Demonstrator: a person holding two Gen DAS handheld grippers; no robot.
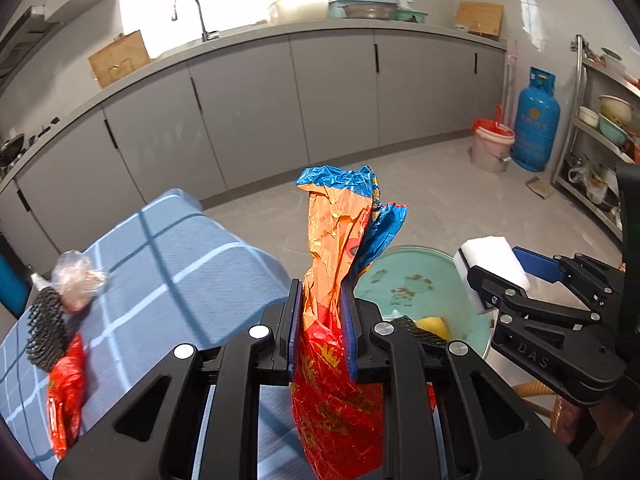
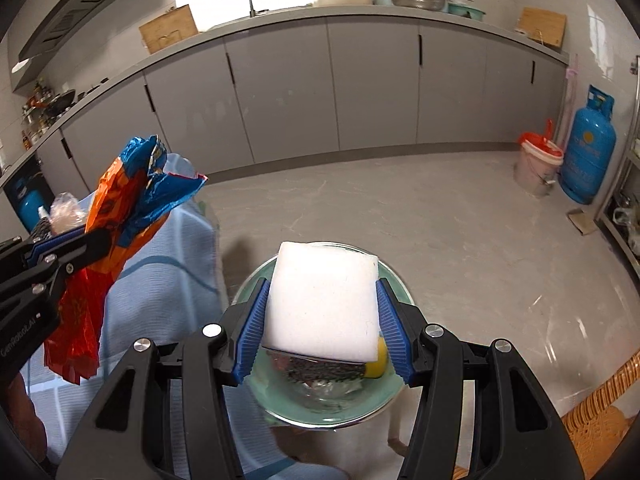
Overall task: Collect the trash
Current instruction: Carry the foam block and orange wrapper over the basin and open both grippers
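Above the green basin (image 2: 394,280) already holding scraps, the right gripper (image 2: 322,332) clamps a white foam block (image 2: 324,300); the left gripper (image 1: 320,336) pinches a crumpled snack bag (image 1: 336,264) — both undropped, while a red wrapper (image 1: 66,392), black mesh (image 1: 46,332) and clear plastic wad (image 1: 78,276) remain on the table (image 1: 180,248).

A basin (image 2: 384,280) sits on the floor just right of the cloth-covered table (image 1: 180,256), a wrapper (image 1: 340,264) held upright to its left, a foam block (image 2: 324,300) directly above it — scraps inside. On the table's far-left end lie a mesh net (image 1: 46,328) and a plastic wad (image 1: 78,276); behind runs the counter (image 1: 280,30), a bucket (image 1: 490,144) and gas cylinder (image 1: 534,120) far right.
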